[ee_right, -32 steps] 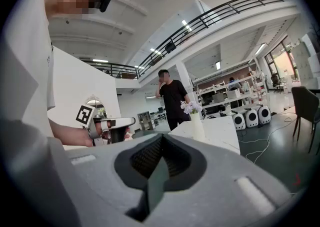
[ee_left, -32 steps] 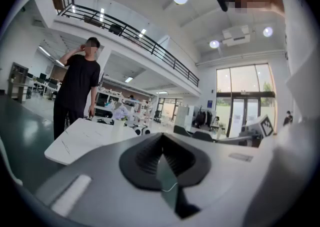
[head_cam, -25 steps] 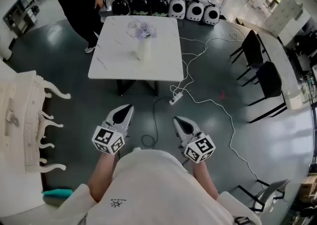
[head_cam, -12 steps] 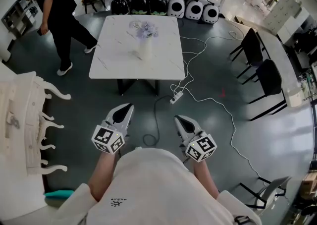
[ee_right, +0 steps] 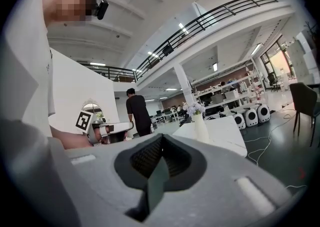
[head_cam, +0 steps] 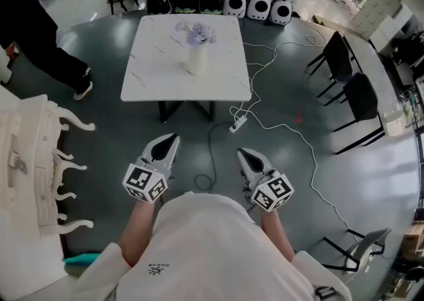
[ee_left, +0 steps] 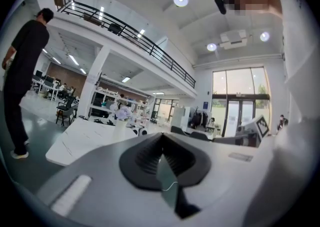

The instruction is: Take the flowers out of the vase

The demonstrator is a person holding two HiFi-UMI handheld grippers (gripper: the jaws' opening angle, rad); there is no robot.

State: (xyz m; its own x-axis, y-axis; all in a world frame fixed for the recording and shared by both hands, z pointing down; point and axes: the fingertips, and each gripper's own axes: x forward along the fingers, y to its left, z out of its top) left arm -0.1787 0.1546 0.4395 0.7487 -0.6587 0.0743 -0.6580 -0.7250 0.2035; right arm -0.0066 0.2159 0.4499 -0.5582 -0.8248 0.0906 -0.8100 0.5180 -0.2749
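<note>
A white vase [head_cam: 195,64] with pale purple flowers [head_cam: 194,33] stands upright near the middle of a white marble table [head_cam: 159,74], well ahead of me. My left gripper [head_cam: 167,142] and right gripper [head_cam: 246,157] hang side by side over the dark floor, short of the table and pointing toward it. Both are shut with nothing between the pads. In the right gripper view the vase [ee_right: 201,128] and flowers [ee_right: 194,108] show small beyond the shut gripper [ee_right: 161,141]. The left gripper view has the table [ee_left: 85,138] far past its shut gripper [ee_left: 161,143].
A power strip and cable [head_cam: 237,124] lie on the floor between me and the table. Black chairs [head_cam: 344,71] stand at the right, an ornate white cabinet [head_cam: 33,160] at the left. A person in black [head_cam: 33,34] is at the far left. Round carriers [head_cam: 218,1] line up behind the table.
The person in black has walked from beside the table off to the left. The table sits slightly nearer in the head view. Both grippers stay shut and side by side.
</note>
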